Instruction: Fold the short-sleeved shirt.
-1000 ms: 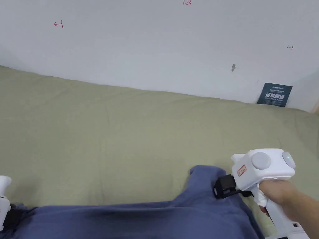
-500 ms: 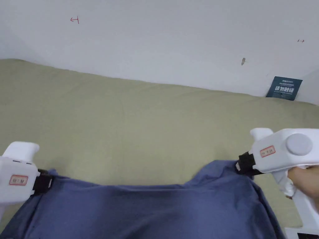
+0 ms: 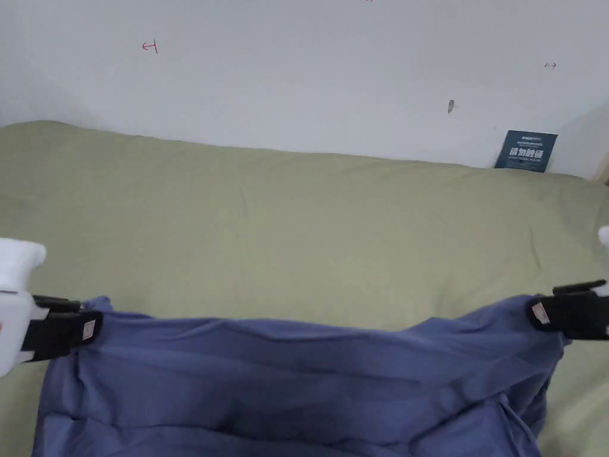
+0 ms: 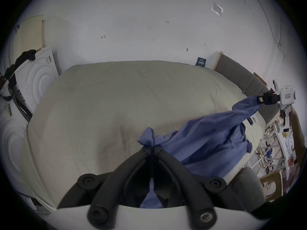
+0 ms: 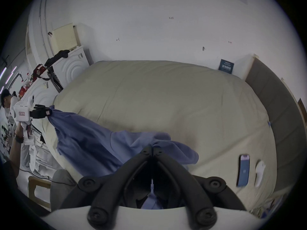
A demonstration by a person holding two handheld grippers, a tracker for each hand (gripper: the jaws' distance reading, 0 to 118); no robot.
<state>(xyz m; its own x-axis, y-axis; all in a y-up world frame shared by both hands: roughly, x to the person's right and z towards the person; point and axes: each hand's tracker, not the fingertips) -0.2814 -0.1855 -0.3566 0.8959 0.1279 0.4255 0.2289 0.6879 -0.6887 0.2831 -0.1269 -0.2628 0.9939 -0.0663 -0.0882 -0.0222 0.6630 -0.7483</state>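
Note:
A blue short-sleeved shirt (image 3: 297, 381) hangs stretched wide between the two grippers above the near edge of an olive-green bed (image 3: 309, 232). My left gripper (image 3: 89, 327) is shut on the shirt's left top corner; in the left gripper view its jaws (image 4: 152, 148) pinch a bunch of blue cloth (image 4: 199, 142). My right gripper (image 3: 538, 312) is shut on the right top corner, and its own view shows the closed jaws (image 5: 152, 149) biting the fabric (image 5: 93, 139). The shirt's top edge sags slightly in the middle; its lower part drops out of the head view.
A white wall (image 3: 297, 71) runs behind the bed, with a dark blue card (image 3: 526, 152) leaning at its foot. A phone (image 5: 243, 172) and a white item (image 5: 260, 170) lie on the bed's right side. A grey headboard (image 5: 274, 104) stands right, white appliances (image 5: 73, 64) left.
Both grippers have moved apart and up with the shirt, so the cloth that lay bunched low is now spread wide between them. The head camera has also shifted.

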